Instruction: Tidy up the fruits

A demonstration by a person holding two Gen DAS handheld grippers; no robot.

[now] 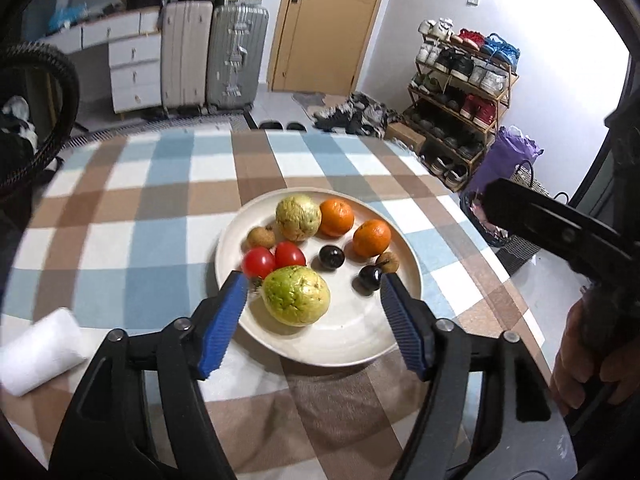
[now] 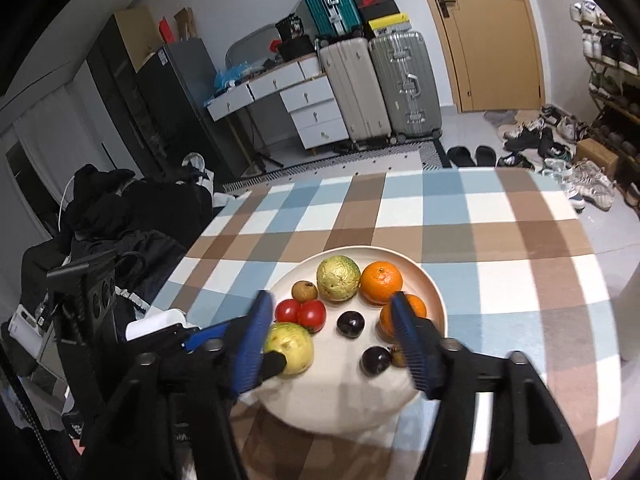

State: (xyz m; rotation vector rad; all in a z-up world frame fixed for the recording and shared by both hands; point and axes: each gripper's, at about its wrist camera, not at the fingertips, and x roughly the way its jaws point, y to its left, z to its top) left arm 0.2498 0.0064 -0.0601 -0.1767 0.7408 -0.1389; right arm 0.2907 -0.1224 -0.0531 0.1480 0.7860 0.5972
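1. Viewing from the left wrist: the left gripper (image 1: 314, 284) stands spread and empty above the near edge of the white plate (image 1: 348, 344), which rests on the checked tablecloth (image 1: 140, 200). The plate carries two guavas, two mandarins, two tomatoes, two dark plums and two small brown longans. The near guava (image 1: 296, 295) looks firm, rounded and fairly heavy; grip it across its widest part. The tomatoes (image 1: 274, 258) bruise easily; use light pressure.
2. Viewing from the right wrist: the right gripper (image 2: 332, 314) is likewise spread and empty. Only this view shows the left gripper's blue finger beside the near guava (image 2: 290, 346); only the left view shows the white roll (image 1: 40, 350) and the person's hand (image 1: 580, 356).
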